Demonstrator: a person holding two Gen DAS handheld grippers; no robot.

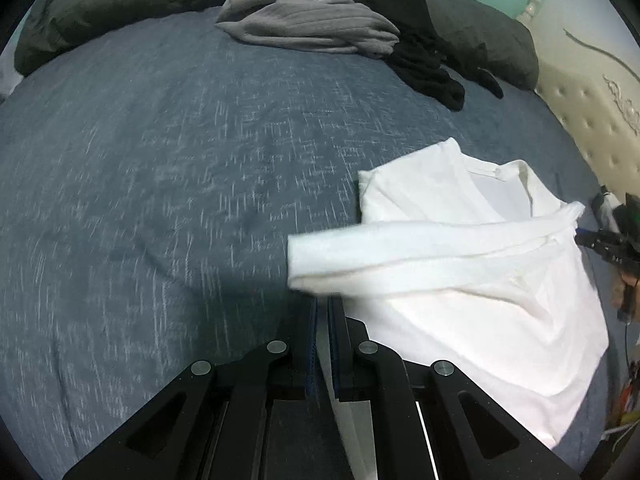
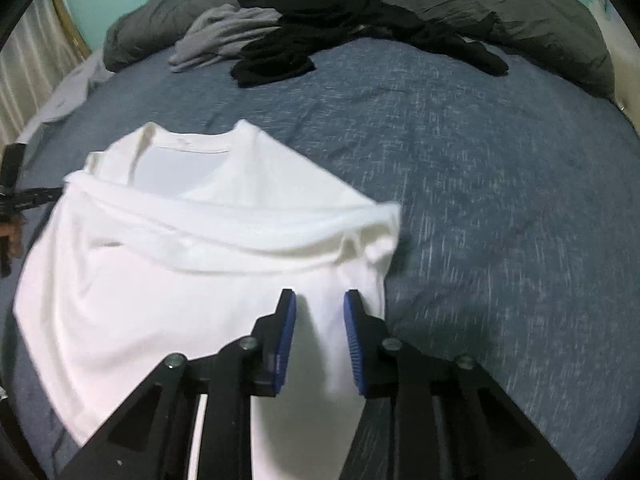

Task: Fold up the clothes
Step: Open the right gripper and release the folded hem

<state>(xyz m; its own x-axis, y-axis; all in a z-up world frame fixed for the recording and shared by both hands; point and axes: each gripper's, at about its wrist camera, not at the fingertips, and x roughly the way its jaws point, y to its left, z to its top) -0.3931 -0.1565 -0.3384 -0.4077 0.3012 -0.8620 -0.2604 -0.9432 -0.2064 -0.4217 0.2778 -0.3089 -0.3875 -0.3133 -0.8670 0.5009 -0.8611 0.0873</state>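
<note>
Both tools are matte black linkage frames with triangular cut-outs and round silver pivot screws. The left gripper [image 1: 322, 312] has ribbed blue pads [image 1: 311, 344] on narrow black fingers. The right gripper [image 2: 320, 304] wears the same blue ribbed pads [image 2: 354, 340].

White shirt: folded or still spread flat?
Partly folded. The white shirt lies on the bed with a sleeve laid across its chest; the lower body is still spread.

White shirt [image 1: 480, 320] hem cut off behind left gripper [image 1: 322, 308] fingers; sleeve end motion-blurred.
</note>
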